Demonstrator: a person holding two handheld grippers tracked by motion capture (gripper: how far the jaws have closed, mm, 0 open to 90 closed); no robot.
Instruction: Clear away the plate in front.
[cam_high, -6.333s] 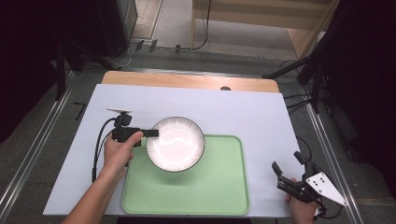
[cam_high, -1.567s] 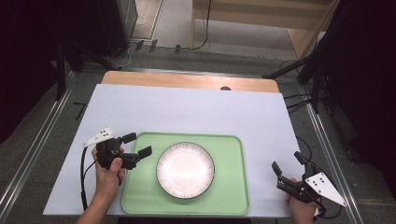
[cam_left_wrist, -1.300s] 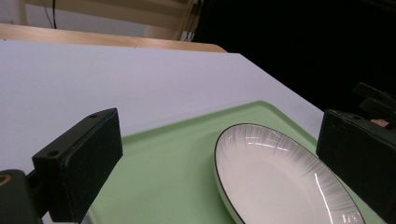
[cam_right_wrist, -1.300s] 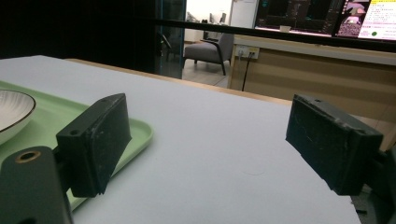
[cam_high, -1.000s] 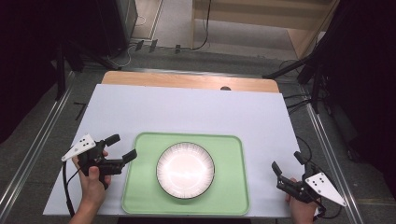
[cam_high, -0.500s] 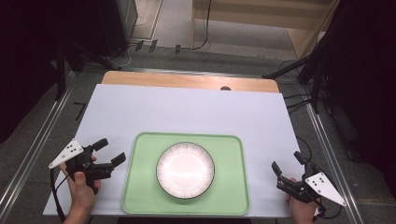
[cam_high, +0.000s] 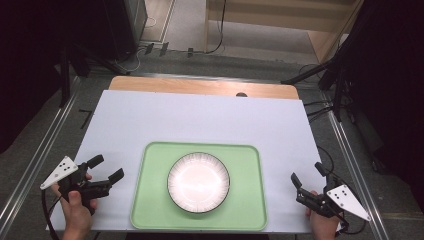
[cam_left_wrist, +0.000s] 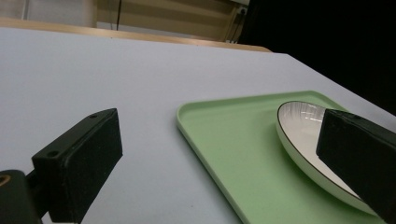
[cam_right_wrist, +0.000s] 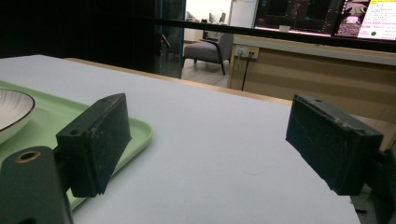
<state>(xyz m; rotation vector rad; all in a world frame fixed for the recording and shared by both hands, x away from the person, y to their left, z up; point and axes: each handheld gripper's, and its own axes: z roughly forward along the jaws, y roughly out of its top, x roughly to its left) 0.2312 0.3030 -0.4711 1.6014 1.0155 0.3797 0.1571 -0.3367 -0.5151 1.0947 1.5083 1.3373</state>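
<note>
A white plate with a dark rim lies in the middle of a light green tray near the table's front edge. My left gripper rests open on the table left of the tray, its jaws wide apart with nothing between them. At the front right corner my right gripper is open too, empty, to the right of the tray.
The pale table top stretches bare behind the tray, with a wooden strip along its far edge. Metal rails run along both sides of the table. Beyond it are dark stands and cables on the floor.
My left gripper let go of the plate on the tray, then drew back left and toward the front edge. The plate now lies centred in the tray. My right gripper has stayed still.
</note>
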